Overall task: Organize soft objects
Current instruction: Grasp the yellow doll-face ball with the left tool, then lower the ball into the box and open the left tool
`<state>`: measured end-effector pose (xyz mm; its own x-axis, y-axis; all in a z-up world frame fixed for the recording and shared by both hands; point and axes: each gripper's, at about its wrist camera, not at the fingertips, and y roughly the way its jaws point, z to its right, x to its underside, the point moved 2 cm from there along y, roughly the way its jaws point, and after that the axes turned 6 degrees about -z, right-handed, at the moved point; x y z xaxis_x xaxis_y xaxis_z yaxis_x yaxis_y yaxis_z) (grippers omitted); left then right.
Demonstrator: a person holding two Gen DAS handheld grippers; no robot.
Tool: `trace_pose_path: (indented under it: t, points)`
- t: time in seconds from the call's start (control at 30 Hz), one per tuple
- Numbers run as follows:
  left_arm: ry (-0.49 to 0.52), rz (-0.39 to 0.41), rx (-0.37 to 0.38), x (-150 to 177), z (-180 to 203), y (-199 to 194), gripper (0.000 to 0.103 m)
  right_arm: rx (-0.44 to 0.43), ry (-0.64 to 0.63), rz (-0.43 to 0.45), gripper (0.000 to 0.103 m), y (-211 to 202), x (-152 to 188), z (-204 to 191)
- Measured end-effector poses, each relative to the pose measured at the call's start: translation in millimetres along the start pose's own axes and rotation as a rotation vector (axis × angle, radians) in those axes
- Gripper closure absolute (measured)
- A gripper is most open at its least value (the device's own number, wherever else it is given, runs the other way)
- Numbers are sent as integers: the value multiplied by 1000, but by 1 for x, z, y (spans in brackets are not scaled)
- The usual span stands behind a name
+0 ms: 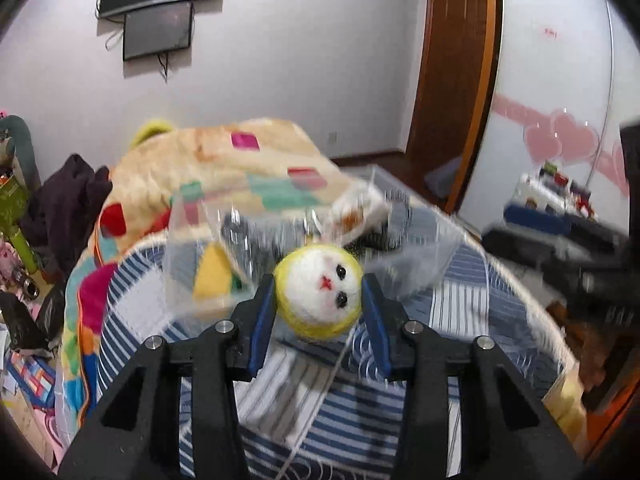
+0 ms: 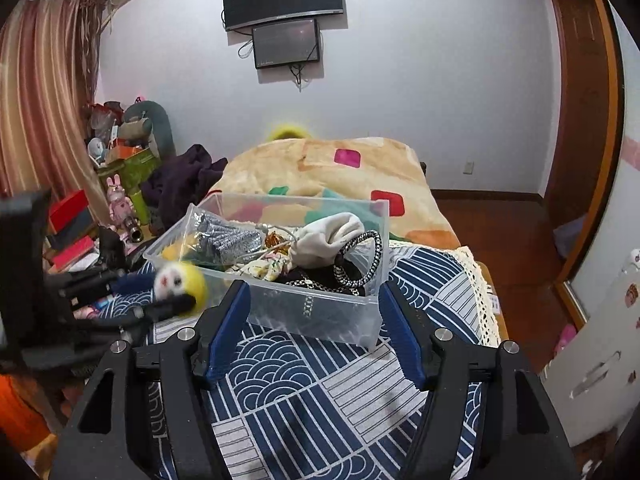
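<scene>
A bed fills the middle of both views, spread with a navy-and-white patterned cloth (image 2: 320, 380) in the lower centre and a cream fleece blanket with coloured squares (image 2: 340, 168) heaped behind it. On the cloth stands a clear plastic storage box (image 2: 320, 312), seen sharply at the centre of the right wrist view and only as a blur in the left wrist view. It holds a white sock (image 2: 332, 236), a black-and-white braided ring (image 2: 360, 256), silvery grey fabric and small chains.

The left hand-held gripper (image 1: 319, 304) is clamped on a small round yellow-and-white felt toy face (image 1: 320, 300), which sits between the blue pads at the centre of its own view. The right wrist view shows that toy (image 2: 180, 280) at centre left, blurred, just beside the box's near left corner.

The right hand-held gripper (image 2: 316, 328) stands spread wide and holds nothing, its tips level with the box's near wall.

Clutter crowds the left edge beside the bed. Bare wooden floor lies at the right, toward the wooden door frame (image 2: 584, 92).
</scene>
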<state>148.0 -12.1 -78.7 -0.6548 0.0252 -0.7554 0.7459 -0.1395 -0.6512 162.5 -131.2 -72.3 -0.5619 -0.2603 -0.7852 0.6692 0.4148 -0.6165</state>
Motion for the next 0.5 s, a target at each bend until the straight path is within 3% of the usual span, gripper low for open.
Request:
trace_pose_path:
  t: [0.17,0.4,0.5]
  points:
    - [-22,-9,-15,-23,-7,18,61,-4,5,26,40,-8,-2,1]
    - [-66,-52,-38,-23,-15,40,61,-4,6,48,40,-14,-4,-1]
    - [-63,-68,-41,-22,-14,45,45,-8,4,54,40,-16,-5,-2]
